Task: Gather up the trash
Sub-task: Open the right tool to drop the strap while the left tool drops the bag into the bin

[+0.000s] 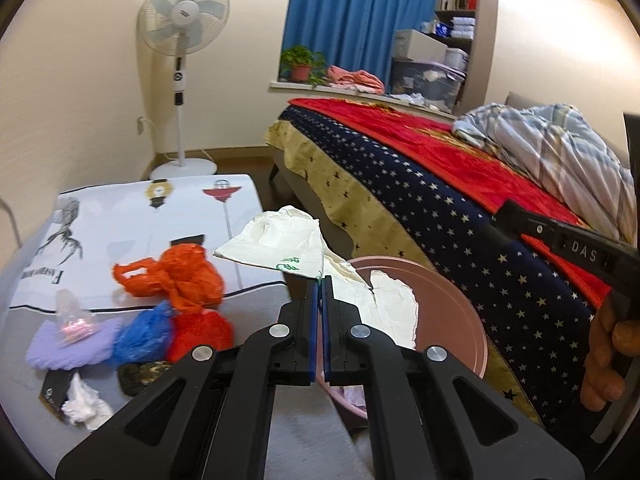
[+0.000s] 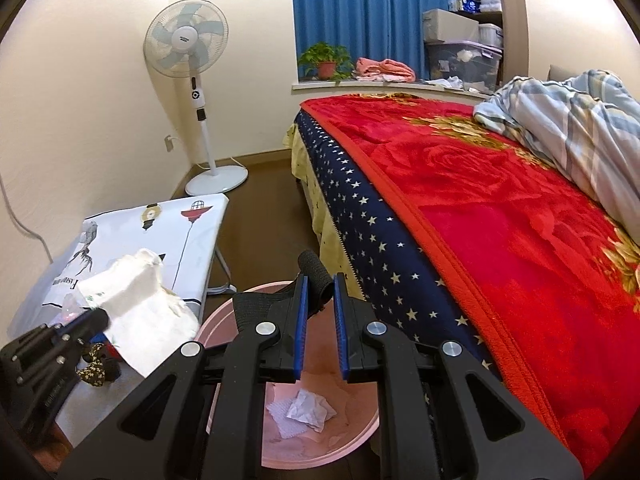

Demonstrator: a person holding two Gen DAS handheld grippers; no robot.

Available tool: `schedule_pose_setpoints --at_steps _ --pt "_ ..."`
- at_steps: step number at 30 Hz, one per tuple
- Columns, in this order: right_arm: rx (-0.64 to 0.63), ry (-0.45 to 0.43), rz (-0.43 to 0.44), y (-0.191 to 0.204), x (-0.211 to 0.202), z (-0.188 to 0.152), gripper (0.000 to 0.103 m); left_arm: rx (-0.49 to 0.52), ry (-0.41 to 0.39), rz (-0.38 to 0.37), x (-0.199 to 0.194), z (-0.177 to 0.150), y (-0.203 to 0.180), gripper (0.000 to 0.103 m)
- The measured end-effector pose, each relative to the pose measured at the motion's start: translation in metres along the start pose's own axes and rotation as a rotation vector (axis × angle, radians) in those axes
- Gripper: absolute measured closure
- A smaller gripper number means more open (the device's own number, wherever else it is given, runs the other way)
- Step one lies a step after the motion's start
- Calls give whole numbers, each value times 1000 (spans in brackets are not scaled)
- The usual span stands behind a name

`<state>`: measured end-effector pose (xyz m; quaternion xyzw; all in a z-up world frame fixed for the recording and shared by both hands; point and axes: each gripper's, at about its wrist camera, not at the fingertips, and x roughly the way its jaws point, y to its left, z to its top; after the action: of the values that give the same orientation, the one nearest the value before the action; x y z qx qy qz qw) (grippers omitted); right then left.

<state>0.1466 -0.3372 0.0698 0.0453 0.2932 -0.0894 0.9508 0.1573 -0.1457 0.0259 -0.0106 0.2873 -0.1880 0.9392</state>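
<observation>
My left gripper (image 1: 320,280) is shut on a cream plastic bag (image 1: 280,244) and holds it above the near rim of the pink bin (image 1: 460,312); the bag also shows in the right wrist view (image 2: 140,312). My right gripper (image 2: 320,280) is shut on a black fabric strap (image 2: 316,272) over the pink bin (image 2: 360,440), which holds crumpled white tissues (image 2: 304,408). On the small table (image 1: 120,216) lie an orange bag (image 1: 176,276), a blue bag (image 1: 144,332), a red bag (image 1: 200,332), a purple bag (image 1: 68,344) and a white tissue (image 1: 84,404).
A bed with a red blanket (image 2: 500,220) lies right of the bin. A standing fan (image 1: 182,28) stands in the far corner. A dark patterned item (image 1: 140,376) and a black box (image 1: 54,394) lie at the table's near edge. The window sill holds a plant (image 1: 300,62).
</observation>
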Motion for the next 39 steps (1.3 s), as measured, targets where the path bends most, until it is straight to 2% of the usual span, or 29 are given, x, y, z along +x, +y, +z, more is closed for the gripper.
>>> schedule_pose_setpoints --at_steps 10,26,29,31,33,39 --pt "11 14 -18 -4 5 -1 90 32 40 -29 22 -7 -17 101" --pt "18 26 -28 -7 9 0 88 37 61 -57 34 -9 -23 101" --pt "21 24 -32 -8 9 0 83 34 72 -83 37 -10 -25 101" --pt "31 21 -37 -10 9 0 67 27 78 -85 38 -11 -25 100" --pt "41 13 -50 -14 8 0 59 23 87 -83 39 -13 -24 100" --pt "44 11 -55 -16 7 0 58 23 80 -73 32 -12 -19 100"
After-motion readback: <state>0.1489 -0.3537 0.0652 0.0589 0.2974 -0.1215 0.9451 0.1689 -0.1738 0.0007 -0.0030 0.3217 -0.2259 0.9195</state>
